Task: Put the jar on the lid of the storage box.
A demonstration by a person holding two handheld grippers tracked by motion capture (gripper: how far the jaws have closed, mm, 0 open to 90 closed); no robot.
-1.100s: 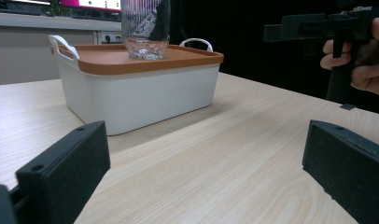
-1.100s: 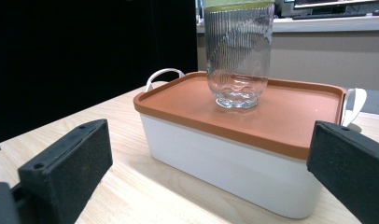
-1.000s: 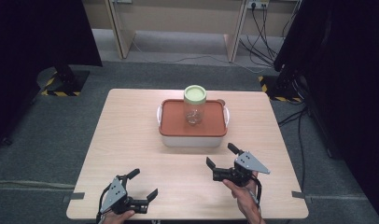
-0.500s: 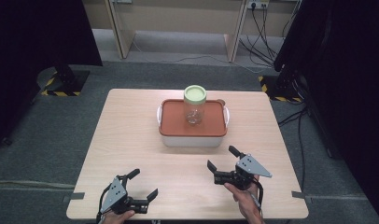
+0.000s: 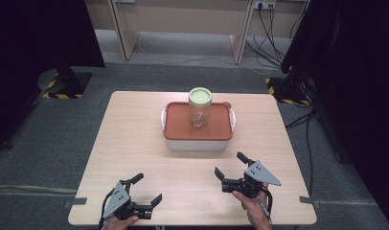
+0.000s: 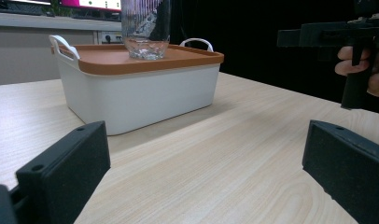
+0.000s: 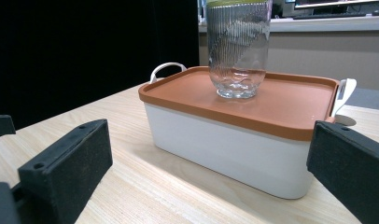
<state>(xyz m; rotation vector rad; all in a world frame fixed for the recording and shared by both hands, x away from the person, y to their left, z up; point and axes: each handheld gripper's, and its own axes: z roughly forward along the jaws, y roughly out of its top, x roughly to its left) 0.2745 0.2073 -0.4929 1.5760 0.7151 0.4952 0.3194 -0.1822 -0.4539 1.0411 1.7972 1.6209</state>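
Standing on the box's smooth orange lid, a ribbed glass jar.

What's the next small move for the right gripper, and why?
Probably advance the right gripper toward the glass jar. Its jaws stand open, it is apart from everything, and the jar stands upright on the box's orange lid, so the jar likely must come off first.
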